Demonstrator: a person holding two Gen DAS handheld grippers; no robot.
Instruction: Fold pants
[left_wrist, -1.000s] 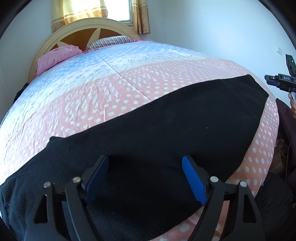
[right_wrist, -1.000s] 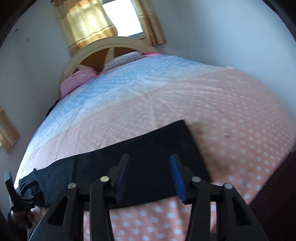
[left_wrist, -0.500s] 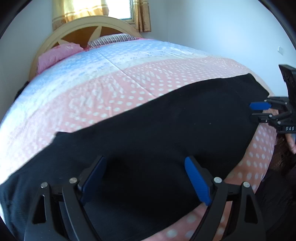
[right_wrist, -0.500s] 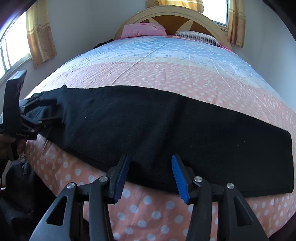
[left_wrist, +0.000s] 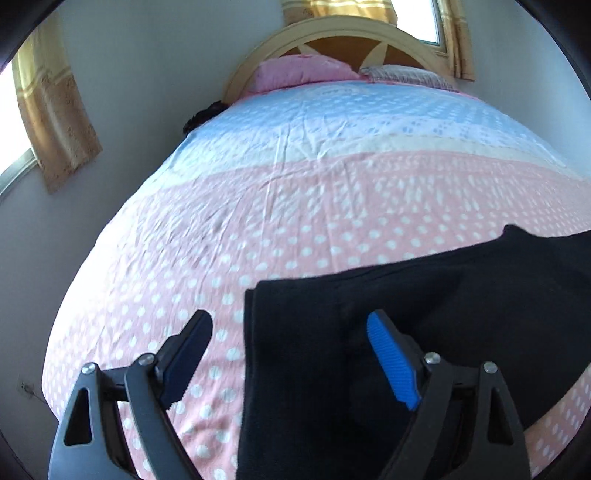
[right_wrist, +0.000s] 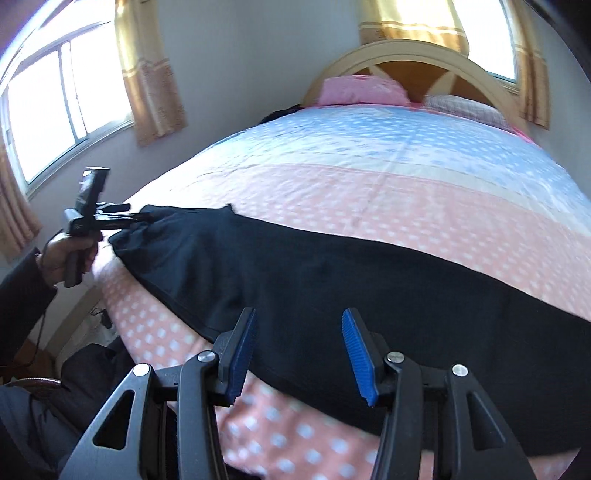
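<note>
Black pants lie flat in a long band across the near part of the bed. In the left wrist view their waist end lies between my fingers. My left gripper is open, its jaws wide apart astride the waist edge. From the right wrist view the left gripper sits at the far left end of the pants, touching the cloth. My right gripper is open and empty, low over the pants' near edge around the middle of their length.
The bed has a pink dotted and blue cover, a pink pillow and a rounded headboard. Curtained windows are on the left wall. A dark chair or clothes stand by the bed's near left corner.
My left gripper has swung left to the waist end of the pants. My right gripper has moved left along the near edge. Both stay open.
</note>
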